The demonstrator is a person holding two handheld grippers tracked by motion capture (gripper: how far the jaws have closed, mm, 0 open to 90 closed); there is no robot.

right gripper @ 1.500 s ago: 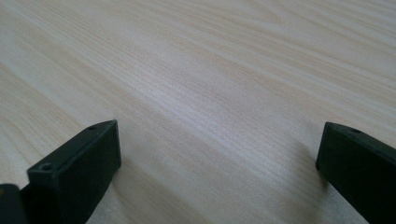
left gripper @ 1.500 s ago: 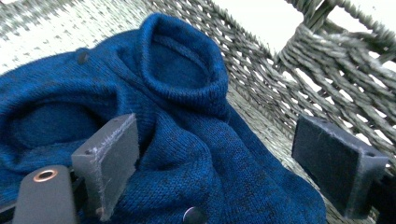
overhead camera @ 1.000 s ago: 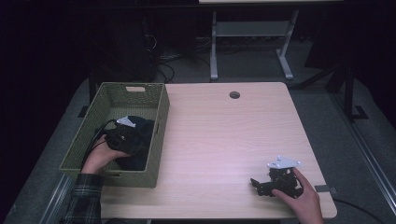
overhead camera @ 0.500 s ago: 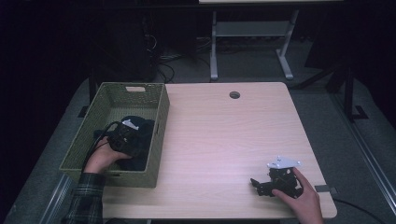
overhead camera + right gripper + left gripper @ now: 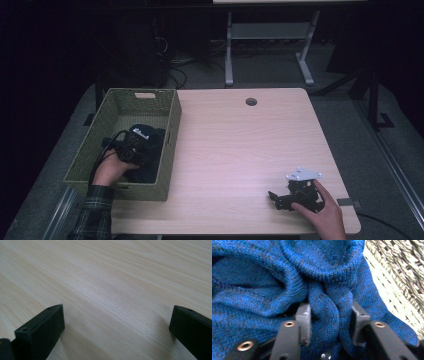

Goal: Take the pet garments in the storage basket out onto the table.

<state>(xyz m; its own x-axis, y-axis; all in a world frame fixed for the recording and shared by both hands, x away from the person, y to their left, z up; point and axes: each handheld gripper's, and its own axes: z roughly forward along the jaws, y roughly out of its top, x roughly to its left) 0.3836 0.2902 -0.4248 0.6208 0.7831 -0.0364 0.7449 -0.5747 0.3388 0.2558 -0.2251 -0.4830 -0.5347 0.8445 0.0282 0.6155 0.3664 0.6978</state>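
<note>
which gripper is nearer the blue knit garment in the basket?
Left. The left gripper has just been closing and pinches a fold of the blue knit garment inside the basket; the right gripper rests across the table.

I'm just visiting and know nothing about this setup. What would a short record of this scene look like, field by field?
Setting: pale wooden table
Container: green woven basket at the table's left edge
Contents: blue knitted garment, bunched inside the basket
Left gripper: inside the basket; jaws have just been closing and now pinch a fold of the knit between them
Right gripper: resting low at the table's near right corner, jaws wide apart, nothing between them
Person: a hand on each gripper, plaid sleeve on the left arm
</note>
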